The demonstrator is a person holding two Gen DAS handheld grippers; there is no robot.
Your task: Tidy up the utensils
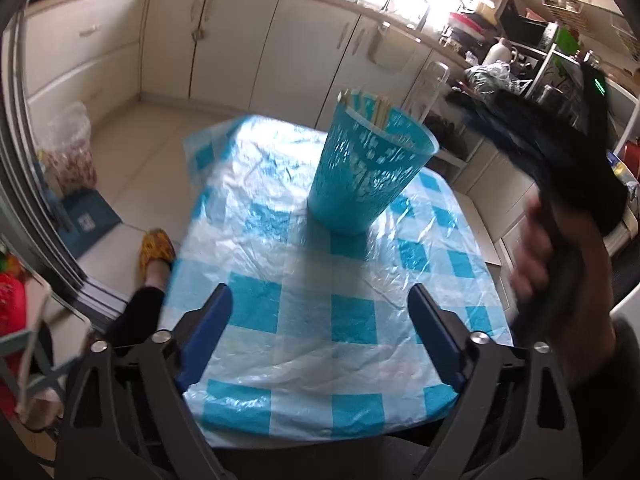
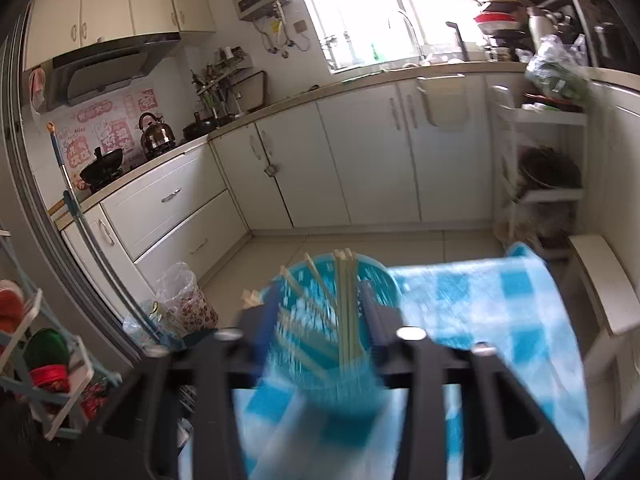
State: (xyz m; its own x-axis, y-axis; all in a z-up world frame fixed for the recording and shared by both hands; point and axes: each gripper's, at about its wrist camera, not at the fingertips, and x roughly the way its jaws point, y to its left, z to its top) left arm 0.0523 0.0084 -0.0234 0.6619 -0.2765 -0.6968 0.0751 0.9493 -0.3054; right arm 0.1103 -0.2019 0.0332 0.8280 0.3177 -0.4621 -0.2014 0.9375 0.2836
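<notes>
A teal perforated cup (image 1: pixel 370 170) stands upright on the small table with a blue-and-white checked cover (image 1: pixel 304 280). Several pale wooden chopsticks (image 1: pixel 376 110) stand inside it. My left gripper (image 1: pixel 320 308) is open and empty, low over the near part of the table, well short of the cup. The right gripper's dark body (image 1: pixel 568 160) is held by a hand at the right, above the table. In the blurred right wrist view my right gripper (image 2: pixel 320 304) is open, its fingers either side of the cup (image 2: pixel 332 320) and chopsticks (image 2: pixel 346 304), holding nothing.
White kitchen cabinets (image 2: pixel 360 152) run along the far wall. A white shelf rack (image 2: pixel 540 152) stands to the right of the table. A plastic bag (image 1: pixel 70 148) and a blue box (image 1: pixel 86 220) sit on the floor at left. A foot in a yellow slipper (image 1: pixel 156 250) is by the table's left edge.
</notes>
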